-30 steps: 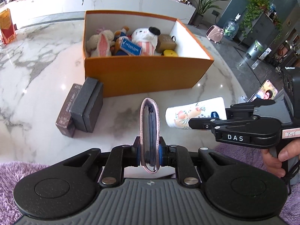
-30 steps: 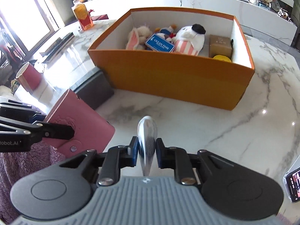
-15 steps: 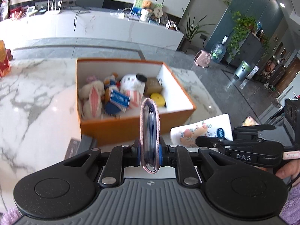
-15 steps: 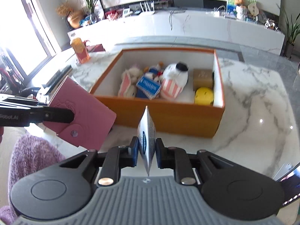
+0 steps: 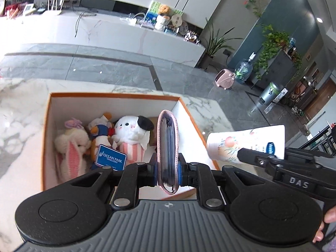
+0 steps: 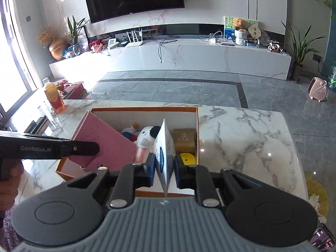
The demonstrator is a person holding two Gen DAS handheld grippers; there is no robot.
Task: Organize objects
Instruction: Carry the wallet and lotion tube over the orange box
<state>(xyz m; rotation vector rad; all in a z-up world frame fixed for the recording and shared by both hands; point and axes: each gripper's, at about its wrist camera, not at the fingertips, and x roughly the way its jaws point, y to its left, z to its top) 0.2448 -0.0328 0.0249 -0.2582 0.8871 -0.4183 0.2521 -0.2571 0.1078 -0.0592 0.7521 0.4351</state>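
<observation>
In the left wrist view, the left hand-held gripper [image 5: 167, 169] is clamping a pink card wallet [image 5: 167, 145] by its lower part, narrow edge forward, so the stacked sleeves are standing upright between the blue pads; gripping it low is probably keeping the flap from swinging open while it is carried. Just to its right, the right hand-held gripper [image 5: 241, 155] is reaching in from the side, pinching the flattened end of a white lotion tube [image 5: 241, 145] that is lying nearly level, cap end toward the box. In the right wrist view, that same tube [image 6: 164, 155] is showing edge-on between narrow jaws, and the pink wallet [image 6: 105, 145] is hanging over the box's left near corner.

Both loads are hovering above the near wall of the orange box [image 5: 46, 138], which is sitting on the marble bench [image 6: 247, 138]. Holding them high and over the opening looks like preparation for dropping them in together.

Inside, the left and middle are already being taken up by a white rabbit plush [image 5: 71, 145], a white round plush [image 5: 132, 132] and a blue Ocean Park card [image 5: 110, 160]. A brown box [image 6: 184, 139] and a yellow object [image 6: 188, 157] are occupying the right end. Room seems tight, so each item will likely need lowering into a gap.
</observation>
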